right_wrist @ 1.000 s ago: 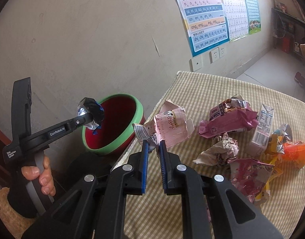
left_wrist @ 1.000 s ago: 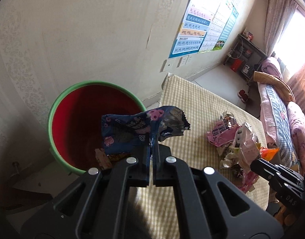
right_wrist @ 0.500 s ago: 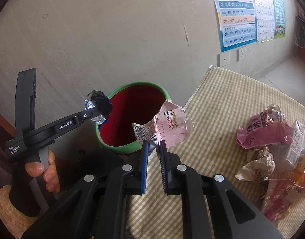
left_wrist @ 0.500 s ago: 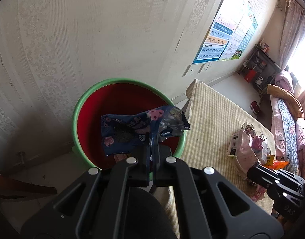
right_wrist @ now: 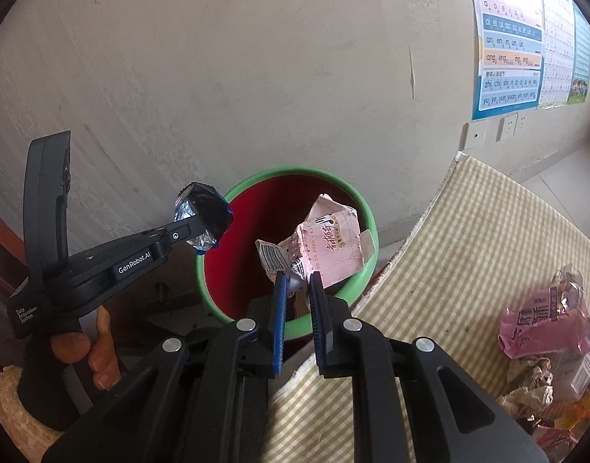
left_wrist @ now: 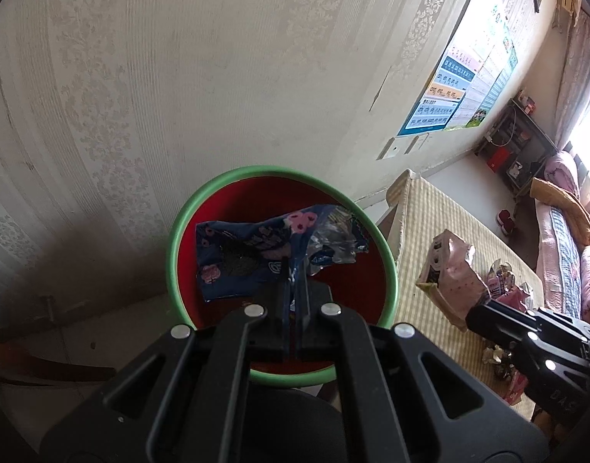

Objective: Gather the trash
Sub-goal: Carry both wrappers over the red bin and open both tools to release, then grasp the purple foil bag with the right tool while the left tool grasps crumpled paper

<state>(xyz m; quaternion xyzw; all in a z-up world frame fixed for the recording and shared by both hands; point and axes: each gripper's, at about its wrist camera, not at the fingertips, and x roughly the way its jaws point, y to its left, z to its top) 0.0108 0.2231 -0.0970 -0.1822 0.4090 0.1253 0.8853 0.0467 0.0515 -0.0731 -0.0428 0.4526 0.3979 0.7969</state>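
In the left wrist view, the left gripper point(left_wrist: 294, 270) was clamped on a blue snack wrapper point(left_wrist: 252, 258), its jaws pressed together on the film. The wrapper was crumpled, dark blue with pink flower-like prints and a silvery, torn foil end toward 3 o'clock. It hung over the mouth of the red bucket point(left_wrist: 187, 239), which had a green rim and stood against the pale patterned wall. At 3 o'clock from the bucket lay the checked tablecloth point(left_wrist: 430, 208), and on it, near the edge, a pink carton point(left_wrist: 455, 274) seen end-on, held in front of the right gripper point(left_wrist: 478, 314), whose black body entered from 4 o'clock.

In the right wrist view, the right gripper point(right_wrist: 295, 281) pinched a flattened pink milk carton point(right_wrist: 329, 243) by its lower corner, the blue-padded jaws standing only slightly apart around the thin card. The carton was creased, with dark printed characters and a barcode panel at 9 o'clock of its face. It hung above the bucket point(right_wrist: 368, 227) opening. At 9 o'clock the left gripper point(right_wrist: 204, 227) gripped the wrapper point(right_wrist: 208, 212), here a dark, bunched wad with foil showing, just over the bucket's rim. A hand point(right_wrist: 90, 351) held that gripper's handle. More crumpled trash point(right_wrist: 541, 328) lay on the cloth point(right_wrist: 468, 239) at 4 o'clock.
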